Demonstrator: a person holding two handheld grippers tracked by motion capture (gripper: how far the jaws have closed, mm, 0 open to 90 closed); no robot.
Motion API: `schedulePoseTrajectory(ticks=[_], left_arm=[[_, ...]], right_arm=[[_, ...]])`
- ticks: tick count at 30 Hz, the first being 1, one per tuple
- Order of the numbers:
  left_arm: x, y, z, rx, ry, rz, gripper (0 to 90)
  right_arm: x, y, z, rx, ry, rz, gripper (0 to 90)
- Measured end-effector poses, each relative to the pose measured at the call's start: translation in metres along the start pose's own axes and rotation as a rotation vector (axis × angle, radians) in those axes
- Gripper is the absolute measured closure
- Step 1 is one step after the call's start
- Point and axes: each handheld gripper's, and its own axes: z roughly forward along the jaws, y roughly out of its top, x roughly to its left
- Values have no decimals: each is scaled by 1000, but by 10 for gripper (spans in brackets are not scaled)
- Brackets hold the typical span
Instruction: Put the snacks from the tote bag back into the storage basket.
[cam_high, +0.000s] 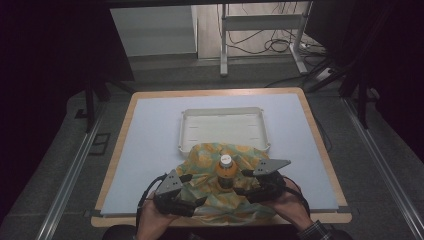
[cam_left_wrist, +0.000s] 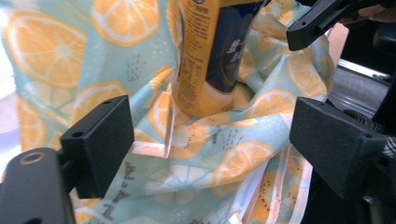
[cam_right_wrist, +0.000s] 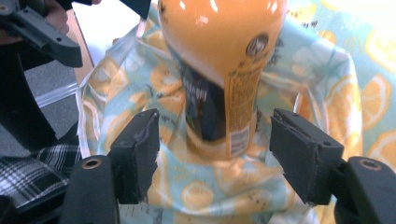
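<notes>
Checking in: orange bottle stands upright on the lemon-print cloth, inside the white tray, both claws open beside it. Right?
Not quite: the orange bottle stands on the lemon-print cloth in front of the white tray, not inside it, as the high view shows. The left claw and right claw are open beside it.

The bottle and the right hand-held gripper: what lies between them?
Only the bunched orange-print cloth lies between bottle and open right hand-held gripper, seen in the right gripper view.

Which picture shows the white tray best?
The high view: the whole white tray shows there from above, past the orange-print cloth, whose far edge laps over the tray's near rim. The two gripper views look close up at the orange bottle and cloth, so they tell nothing about the tray.
</notes>
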Motion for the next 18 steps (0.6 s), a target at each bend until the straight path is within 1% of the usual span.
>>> schedulePoseTrajectory(ticks=[1,3,4,6,8,10,13,15,17,18], left_arm=[[0,0,-1,-3,9,1,110],[1,-1,-3,-10,15,1,100],[1,-1,-4,-11,20,1,89],[1,-2,-5,-9,31,3,77],[2,-3,-6,-2,40,2,65],[3,-4,-7,4,50,0,59],[5,-8,-9,3,62,-17,50],[7,-10,-10,13,79,-25,43],[9,-12,-10,19,89,-31,41],[10,-12,-11,17,94,-34,41]], right_arm=[[0,1,1,-12,-4,5,300],[-1,4,1,-29,8,16,283],[-2,5,2,-36,0,17,277],[-2,8,2,-46,8,13,270],[-1,10,4,-58,10,2,267],[0,12,7,-58,11,-6,264],[1,17,11,-66,9,-23,260],[3,21,16,-69,-5,-45,257],[3,24,20,-66,-16,-55,257],[3,25,22,-74,-14,-55,258]])
